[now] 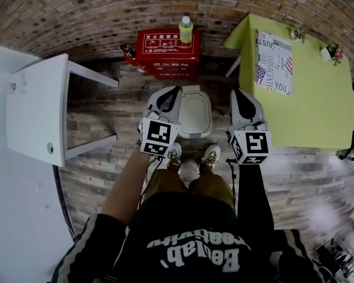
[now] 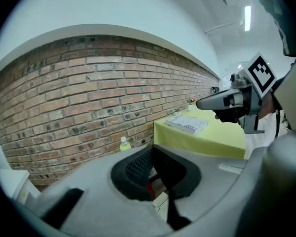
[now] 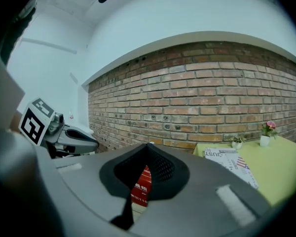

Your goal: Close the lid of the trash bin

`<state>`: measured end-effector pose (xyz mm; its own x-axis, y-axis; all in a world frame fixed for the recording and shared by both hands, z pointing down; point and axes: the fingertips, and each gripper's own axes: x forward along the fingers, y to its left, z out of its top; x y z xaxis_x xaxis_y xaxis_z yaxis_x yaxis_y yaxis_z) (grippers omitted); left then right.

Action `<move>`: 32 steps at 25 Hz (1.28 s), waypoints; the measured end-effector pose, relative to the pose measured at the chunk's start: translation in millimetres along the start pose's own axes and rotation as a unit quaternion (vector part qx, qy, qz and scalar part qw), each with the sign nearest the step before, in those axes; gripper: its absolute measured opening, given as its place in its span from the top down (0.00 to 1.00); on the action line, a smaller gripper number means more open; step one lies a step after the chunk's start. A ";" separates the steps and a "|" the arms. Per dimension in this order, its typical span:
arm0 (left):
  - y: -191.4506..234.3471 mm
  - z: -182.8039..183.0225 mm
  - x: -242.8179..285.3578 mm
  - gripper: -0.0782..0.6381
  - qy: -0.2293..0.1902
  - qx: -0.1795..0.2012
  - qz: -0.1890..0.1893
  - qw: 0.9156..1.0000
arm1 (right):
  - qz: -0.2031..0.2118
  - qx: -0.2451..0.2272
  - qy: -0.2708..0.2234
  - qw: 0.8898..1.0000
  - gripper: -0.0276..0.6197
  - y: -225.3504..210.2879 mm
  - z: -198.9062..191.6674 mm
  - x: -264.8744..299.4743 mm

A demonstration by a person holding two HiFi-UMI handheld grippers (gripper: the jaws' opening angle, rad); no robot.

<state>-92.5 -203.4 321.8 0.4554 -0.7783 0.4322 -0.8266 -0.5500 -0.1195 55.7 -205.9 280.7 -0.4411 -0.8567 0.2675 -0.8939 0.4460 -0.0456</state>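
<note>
The cream trash bin (image 1: 196, 115) stands on the plank floor just ahead of the person's shoes, between the two grippers. A narrow pale strip lies along its far edge; I cannot tell how the lid stands. My left gripper (image 1: 167, 93) hangs over the bin's left rim, jaws together and empty. To the right of the bin, my right gripper (image 1: 242, 94) is also shut with nothing in it. In the left gripper view the left gripper (image 2: 153, 150) shows a thin slit, with the right gripper (image 2: 203, 102) beyond. The right gripper (image 3: 148, 148) looks the same.
A red box (image 1: 166, 53) with a yellow-green bottle (image 1: 186, 29) on top stands against the brick wall behind the bin. A lime-green table (image 1: 307, 105) with a printed booklet (image 1: 275, 61) is at the right. A white side table (image 1: 38, 115) stands at the left.
</note>
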 end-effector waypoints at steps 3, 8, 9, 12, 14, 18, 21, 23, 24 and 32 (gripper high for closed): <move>7.5 28.9 -10.3 0.88 -0.026 0.006 -0.002 1.000 | -0.005 -0.011 -0.012 1.000 0.94 2.4 21.3 0.3; 17.3 61.0 -29.2 0.88 -0.042 0.021 0.001 0.999 | -0.020 -0.028 -0.027 0.999 0.94 9.0 52.2 -3.0; 17.8 67.2 -33.0 0.88 -0.048 0.023 -0.002 0.999 | -0.023 -0.030 -0.030 0.999 0.94 11.2 57.2 -4.1; 22.0 83.3 -43.2 0.88 -0.068 0.027 -0.011 0.997 | -0.031 -0.037 -0.038 0.998 0.94 19.9 70.6 -8.7; 26.9 91.3 -50.4 0.88 -0.080 0.031 -0.015 0.996 | -0.037 -0.038 -0.041 0.998 0.94 27.0 76.8 -11.8; 34.4 107.3 -66.5 0.88 -0.105 0.042 -0.024 0.993 | -0.046 -0.050 -0.047 0.997 0.94 44.6 88.9 -20.0; 37.6 116.5 -82.3 0.88 -0.120 0.052 -0.032 0.991 | -0.051 -0.062 -0.053 0.995 0.94 59.0 96.1 -27.4; 38.5 122.0 -91.7 0.88 -0.128 0.055 -0.041 0.989 | -0.058 -0.069 -0.059 0.994 0.94 65.1 101.7 -33.3; 39.1 124.7 -96.0 0.88 -0.132 0.052 -0.046 0.989 | -0.062 -0.071 -0.063 0.994 0.94 66.7 104.4 -36.7; 51.4 155.3 -128.6 0.88 -0.171 0.046 -0.054 0.983 | -0.088 -0.079 -0.086 0.989 0.94 73.9 123.8 -66.2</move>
<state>-142.1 -178.5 121.2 0.6361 -0.7618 0.1224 -0.7413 -0.6474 -0.1770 8.9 -148.3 140.5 -0.2986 -0.9502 0.0889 -0.9405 0.3088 0.1419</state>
